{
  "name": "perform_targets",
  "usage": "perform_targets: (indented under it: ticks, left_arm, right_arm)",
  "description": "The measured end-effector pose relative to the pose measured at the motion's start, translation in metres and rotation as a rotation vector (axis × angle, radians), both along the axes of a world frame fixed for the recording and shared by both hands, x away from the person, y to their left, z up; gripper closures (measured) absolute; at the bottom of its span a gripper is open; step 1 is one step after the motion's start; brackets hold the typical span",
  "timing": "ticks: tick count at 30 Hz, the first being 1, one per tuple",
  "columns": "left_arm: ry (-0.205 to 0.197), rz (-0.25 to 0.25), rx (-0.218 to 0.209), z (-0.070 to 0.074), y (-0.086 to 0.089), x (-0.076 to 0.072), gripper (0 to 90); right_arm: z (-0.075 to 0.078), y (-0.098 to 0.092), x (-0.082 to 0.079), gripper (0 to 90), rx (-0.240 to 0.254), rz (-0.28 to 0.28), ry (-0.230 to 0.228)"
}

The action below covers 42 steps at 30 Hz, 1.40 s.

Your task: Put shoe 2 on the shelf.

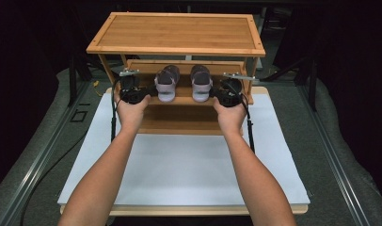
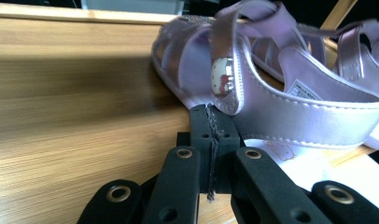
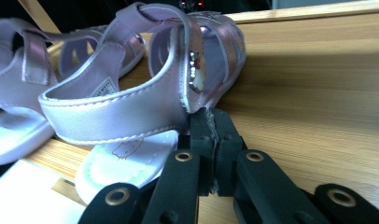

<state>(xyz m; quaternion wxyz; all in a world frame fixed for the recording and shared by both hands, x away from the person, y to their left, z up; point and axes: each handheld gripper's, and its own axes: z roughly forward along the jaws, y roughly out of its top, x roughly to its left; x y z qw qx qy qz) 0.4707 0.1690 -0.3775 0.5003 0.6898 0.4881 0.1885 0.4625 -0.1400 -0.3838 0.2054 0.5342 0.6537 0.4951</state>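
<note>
Lilac sandals (image 1: 183, 82) sit paired on bamboo rack (image 1: 176, 33). Your left gripper (image 2: 211, 122), right gripper (image 3: 211, 125): jaws pressed together, seemingly empty. Placing likely finished; next, back out gently.

Dim dark surroundings, soft blur, shelf shadow

Free room and obstacles. Middle shelf (image 1: 182, 100): two lilac sandals, left sandal (image 1: 166, 84) and right sandal (image 1: 201, 82), occupy its centre with a narrow gap between. Top shelf (image 1: 177, 33) overhangs at 12 o'clock, limiting entry from above. Bare bamboo lies outboard of each sandal. White board (image 1: 189, 165) at 6 o'clock is open.
</note>
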Motion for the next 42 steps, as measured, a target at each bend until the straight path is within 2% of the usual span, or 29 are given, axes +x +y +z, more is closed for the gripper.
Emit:
perform_targets:
  ticks: [1,5,6,7,8,14,15,16,18,21,23,24,26,27,29,30,31,33,34,35,36,37,38,42]
  left_arm:
    - [-0.002,0.001,0.011,0.000,-0.001,0.000,90.0]
    - [0.004,-0.009,0.004,-0.001,-0.007,0.001,90.0]
    - [0.003,-0.010,0.005,-0.001,-0.008,0.002,90.0]
    - [0.006,-0.013,0.004,-0.001,-0.010,0.002,90.0]
    - [0.004,-0.022,0.009,-0.001,-0.011,0.003,90.0]
    - [0.011,-0.040,0.012,-0.001,-0.021,0.004,90.0]
    - [0.009,-0.037,0.024,-0.001,-0.023,0.004,90.0]
    - [0.008,-0.033,0.024,-0.001,-0.024,0.005,90.0]
    - [0.010,-0.032,0.023,0.000,-0.025,0.005,90.0]
    - [0.011,-0.037,0.049,0.002,-0.026,0.007,90.0]
    - [0.012,-0.039,0.066,0.004,-0.028,0.009,90.0]
    - [0.012,-0.039,0.074,0.004,-0.029,0.010,90.0]
    - [0.010,-0.035,0.078,0.004,-0.031,0.012,90.0]
    - [0.007,-0.034,0.078,0.004,-0.032,0.013,90.0]
    - [0.008,-0.034,0.074,0.004,-0.033,0.015,90.0]
    - [0.009,-0.030,0.071,0.004,-0.033,0.015,90.0]
    - [0.009,-0.030,0.067,0.003,-0.033,0.016,90.0]
    - [0.010,-0.028,0.061,0.003,-0.033,0.017,90.0]
    - [0.007,-0.026,0.069,0.003,-0.033,0.017,90.0]
    - [0.007,-0.026,0.069,0.003,-0.033,0.017,90.0]
    - [0.003,-0.021,0.065,0.002,-0.033,0.019,90.0]
    - [0.003,-0.021,0.065,0.002,-0.033,0.019,90.0]
    - [0.001,-0.011,0.061,0.001,-0.032,0.020,90.0]
    - [-0.004,-0.009,0.057,0.001,-0.030,0.022,90.0]
  right_arm:
    - [0.000,0.000,0.000,89.4,0.000,0.000,0.000]
    - [0.000,0.002,0.000,89.5,-0.006,-0.005,0.009]
    - [0.000,0.002,0.000,89.6,0.001,0.010,0.012]
    - [-0.001,0.004,0.000,89.6,-0.008,-0.012,0.009]
    - [-0.001,0.004,0.000,89.6,0.003,0.015,0.019]
    - [-0.003,0.013,-0.001,89.8,0.008,0.043,0.022]
    - [-0.003,0.013,-0.001,89.8,0.008,0.043,0.022]
    - [-0.003,0.016,-0.001,89.9,-0.012,0.000,0.009]
    - [-0.003,0.015,-0.001,90.0,-0.004,0.014,0.013]
    - [-0.003,0.014,0.000,90.0,0.016,0.045,0.020]
    - [-0.003,0.015,0.001,90.0,0.005,0.044,0.013]
    - [-0.003,0.016,0.002,90.0,-0.005,0.022,0.014]
    - [-0.002,0.016,0.002,90.0,0.001,0.044,0.021]
    - [-0.001,0.018,0.003,90.0,-0.010,0.025,0.020]
    - [0.000,0.019,0.005,90.0,-0.027,0.033,0.017]
    - [0.000,0.021,0.006,90.0,-0.035,0.009,0.009]
    - [0.000,0.022,0.008,90.0,-0.040,0.018,0.014]
    - [0.000,0.024,0.010,90.0,-0.038,0.024,0.018]
    - [0.000,0.026,0.012,90.0,-0.039,-0.001,0.021]
    - [0.000,0.026,0.012,90.0,-0.039,-0.001,0.021]
    - [-0.001,0.027,0.014,90.0,-0.017,-0.009,0.015]
    - [-0.001,0.027,0.014,90.0,-0.017,-0.009,0.015]
    - [-0.001,0.027,0.013,90.0,-0.022,0.000,0.034]
    - [-0.001,0.030,0.013,90.0,-0.015,-0.008,0.021]
